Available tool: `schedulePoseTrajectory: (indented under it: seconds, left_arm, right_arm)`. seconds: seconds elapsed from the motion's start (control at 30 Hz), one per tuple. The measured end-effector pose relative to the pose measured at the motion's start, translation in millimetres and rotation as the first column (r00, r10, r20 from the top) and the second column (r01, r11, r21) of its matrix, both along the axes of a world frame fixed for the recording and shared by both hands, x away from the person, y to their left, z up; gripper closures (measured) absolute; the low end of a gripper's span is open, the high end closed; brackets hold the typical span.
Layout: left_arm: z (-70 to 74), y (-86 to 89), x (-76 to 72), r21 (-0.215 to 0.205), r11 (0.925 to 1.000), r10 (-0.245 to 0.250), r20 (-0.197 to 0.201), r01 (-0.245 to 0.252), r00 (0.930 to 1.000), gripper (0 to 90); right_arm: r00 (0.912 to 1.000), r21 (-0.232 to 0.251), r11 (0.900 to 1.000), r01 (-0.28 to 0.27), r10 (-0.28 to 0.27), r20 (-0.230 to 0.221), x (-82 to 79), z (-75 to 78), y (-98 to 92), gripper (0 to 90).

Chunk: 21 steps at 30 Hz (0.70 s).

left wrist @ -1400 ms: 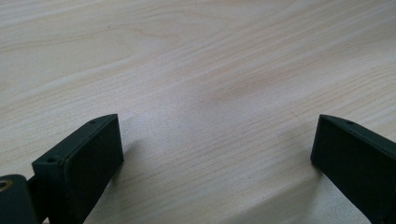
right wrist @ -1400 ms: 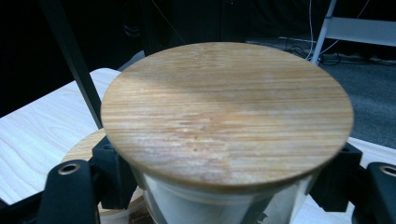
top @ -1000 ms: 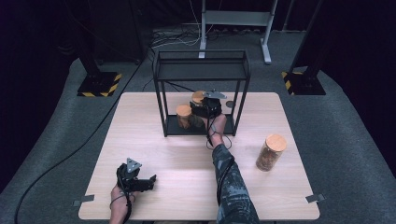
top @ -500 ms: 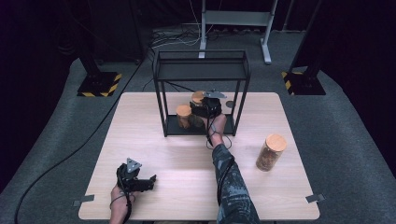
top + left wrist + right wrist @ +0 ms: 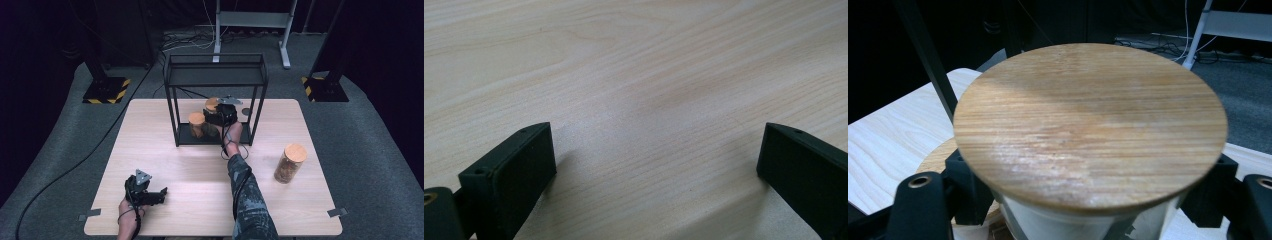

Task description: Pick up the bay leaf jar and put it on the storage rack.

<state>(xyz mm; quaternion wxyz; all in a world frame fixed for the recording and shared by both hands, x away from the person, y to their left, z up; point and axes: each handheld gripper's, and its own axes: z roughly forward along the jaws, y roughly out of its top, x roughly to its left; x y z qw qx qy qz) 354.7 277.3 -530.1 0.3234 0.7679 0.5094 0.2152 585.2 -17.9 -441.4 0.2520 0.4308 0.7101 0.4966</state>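
Right gripper view: we see the wooden lid (image 5: pixel 1090 125) of the jar (image 5: pixel 1083 222) standing between the two black jaws of the right hand-held gripper (image 5: pixel 1088 200), which are drawn in against the jar's glass body just below the lid. In the high view this jar (image 5: pixel 214 107) stands on the lower shelf of the black wire rack (image 5: pixel 216 75) at the far side of the desk (image 5: pixel 200 170), just behind a second jar (image 5: pixel 196 125). Compared with a second ago nothing has shifted: jar, right hand-held gripper (image 5: pixel 220 117) and arm lie as before, so we judge the jar set down but not yet released. A third jar (image 5: pixel 289 163) waits on the desk, well apart. The left hand-held gripper (image 5: pixel 150 192) rests near the desk's front edge, jaws wide apart and empty.
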Motion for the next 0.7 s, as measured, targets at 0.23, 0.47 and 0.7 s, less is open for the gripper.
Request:
schedulePoseTrajectory:
  seconds: [0.23,0.47,0.7]
  left_arm:
    - [0.0,0.0,0.0,0.000,1.0000,0.000,0.000,0.000,1.0000,1.8]
    - [0.0,-0.1,0.0,0.000,1.0000,0.000,0.001,0.000,1.0000,1.8]
    - [0.1,-0.3,0.1,0.002,1.0000,0.000,0.001,0.000,1.0000,1.8]
  right_arm:
    - [0.9985,0.023,1.000,-0.009,0.011,-0.054,1.7,1.9,-1.4,19.2]
    - [0.9904,0.033,0.999,-0.015,0.020,-0.137,2.5,1.3,-5.6,9.4]
    - [0.9781,0.038,0.999,-0.036,0.043,-0.203,-5.9,0.0,-9.7,5.2]
